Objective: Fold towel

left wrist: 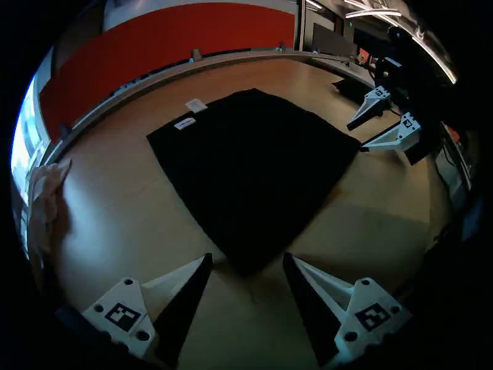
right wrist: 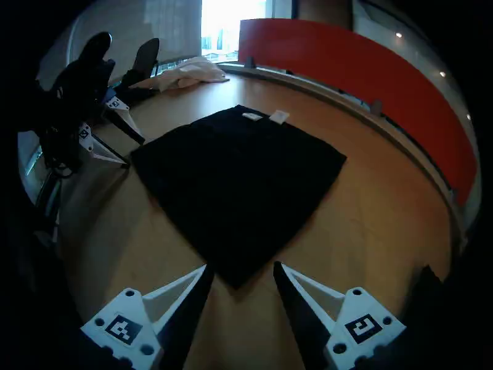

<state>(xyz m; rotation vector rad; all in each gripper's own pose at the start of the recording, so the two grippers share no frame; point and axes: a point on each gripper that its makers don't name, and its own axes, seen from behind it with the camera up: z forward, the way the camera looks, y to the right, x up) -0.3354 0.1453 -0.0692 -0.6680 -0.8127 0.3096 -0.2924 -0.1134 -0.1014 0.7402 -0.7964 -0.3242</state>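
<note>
A black towel lies spread flat on the wooden table, with a white tag at its far corner. In the left gripper view, my left gripper stands open with the towel's near corner lying between its fingertips. My right gripper shows far off at the towel's right corner. In the right gripper view, my right gripper is open too, with another corner of the towel between its tips. My left gripper sits at the towel's left corner there, held by a dark-sleeved hand.
A crumpled beige cloth lies at the table's edge near the window. A small white card rests just past the towel's far corner. A red wall panel runs behind the curved table rim.
</note>
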